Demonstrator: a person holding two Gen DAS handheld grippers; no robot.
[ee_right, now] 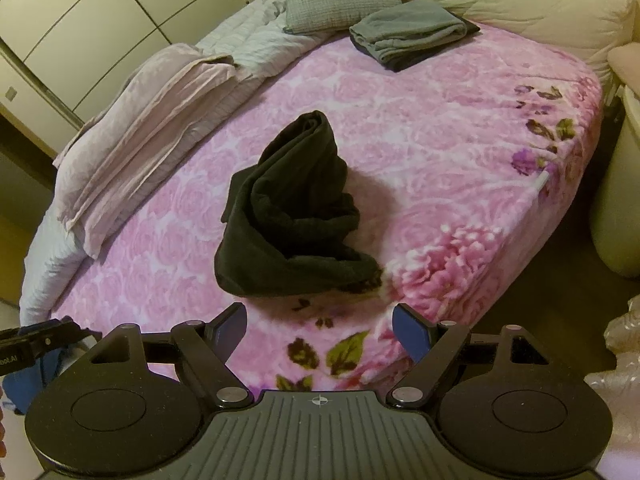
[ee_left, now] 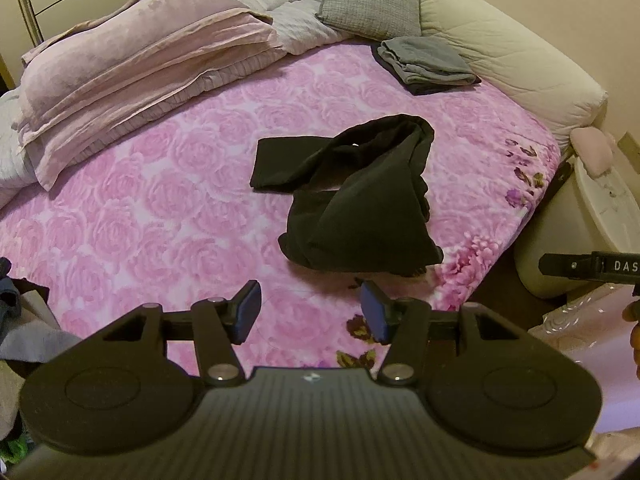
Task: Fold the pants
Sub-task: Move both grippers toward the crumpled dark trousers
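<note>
Both tongs, left (ee_left: 310, 312) and right (ee_right: 320, 330), hang released and empty short of black pants (ee_left: 352, 196) heaped mid-bed (ee_left: 160, 216); soft, limp cloth, probably best pinched at the near hem.

The pants (ee_left: 352, 196) are plain black, with no pattern. They lie on a bedspread (ee_left: 168, 216) of pink roses on a paler pink ground; near its right edge the print turns to larger deep pink blooms, purple flowers and olive-green and dark brown leaves. At the far side a folded cloth (ee_left: 428, 60) is grey over a darker layer. The cushion (ee_left: 372, 0) is grey with a fine check. The folded blanket (ee_left: 132, 60) at the left is dusty pink-mauve. The bolster (ee_left: 508, 48) at the far right is cream. Both grippers are black, with blue pads (ee_left: 248, 312).
</note>
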